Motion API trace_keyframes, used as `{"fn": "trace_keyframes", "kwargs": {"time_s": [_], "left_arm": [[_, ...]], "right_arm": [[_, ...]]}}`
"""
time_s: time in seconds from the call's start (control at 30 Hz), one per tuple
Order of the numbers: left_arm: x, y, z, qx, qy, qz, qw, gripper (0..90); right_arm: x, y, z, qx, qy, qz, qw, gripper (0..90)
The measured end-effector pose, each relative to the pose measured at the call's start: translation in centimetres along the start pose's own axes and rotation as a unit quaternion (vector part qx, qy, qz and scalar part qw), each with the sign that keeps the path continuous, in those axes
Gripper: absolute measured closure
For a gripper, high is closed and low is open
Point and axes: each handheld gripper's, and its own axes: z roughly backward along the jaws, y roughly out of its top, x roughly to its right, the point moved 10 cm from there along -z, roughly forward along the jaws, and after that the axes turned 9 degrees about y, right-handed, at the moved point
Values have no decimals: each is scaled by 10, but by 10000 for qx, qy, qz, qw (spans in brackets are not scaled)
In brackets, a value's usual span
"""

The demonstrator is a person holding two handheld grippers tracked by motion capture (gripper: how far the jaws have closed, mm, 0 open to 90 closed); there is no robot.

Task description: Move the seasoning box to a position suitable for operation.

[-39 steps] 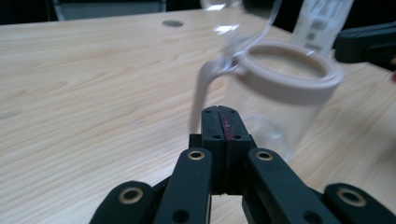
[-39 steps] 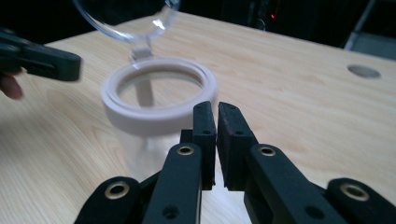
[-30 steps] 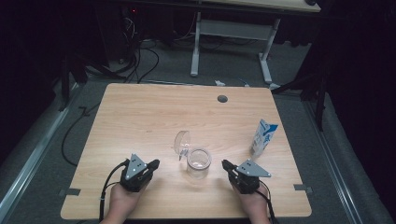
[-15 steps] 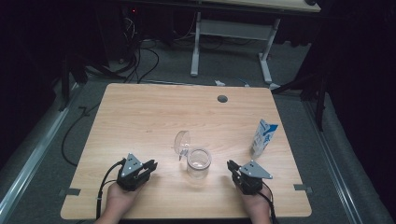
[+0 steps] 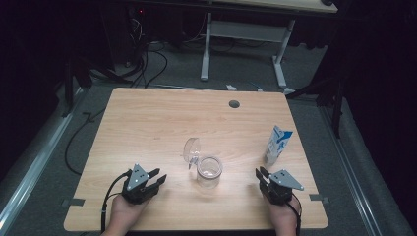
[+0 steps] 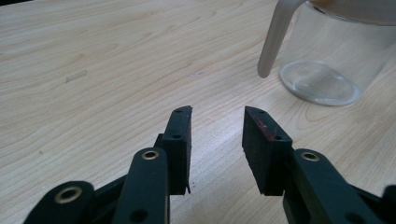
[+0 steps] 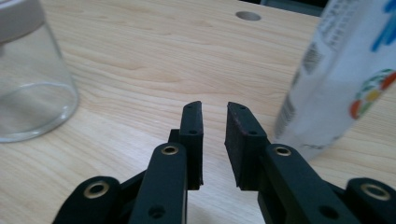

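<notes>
Wood surface (image 5: 147, 128) sits under my hands. My left gripper (image 5: 156, 178) rests near the front edge, jaws apart, holding nothing. Near the middle stands a clear glass jar (image 5: 208, 172) with its lid (image 5: 191, 150) tipped open. My right gripper (image 5: 260, 174) has a small gap, empty. Just beyond it stands a milk carton (image 5: 277, 144).

Wooden table (image 5: 147, 132) bears glass jar (image 5: 209, 172), carton (image 5: 277, 145).
</notes>
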Motion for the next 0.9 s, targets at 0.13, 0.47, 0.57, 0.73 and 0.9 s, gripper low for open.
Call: {"fn": "trace_keyframes", "kwargs": {"time_s": [0.13,0.47,0.57,0.73,0.9], "left_arm": [[1,0,1,58,-7,-61,10000,624],[-1,-2,1,53,-41,-55,10000,621],[-1,-2,1,72,-48,-39,10000,619],[1,-1,1,73,-79,-39,9999,619],[2,-1,2,90,-49,-64,9999,619]], "right_arm": [[11,-2,4,15,-154,-104,9998,712],[25,5,7,-100,-429,-202,9988,585],[32,9,9,-110,-561,-252,9980,526],[42,16,7,-130,-658,-371,9971,437],[50,29,0,-60,-840,-438,9955,356]]}}
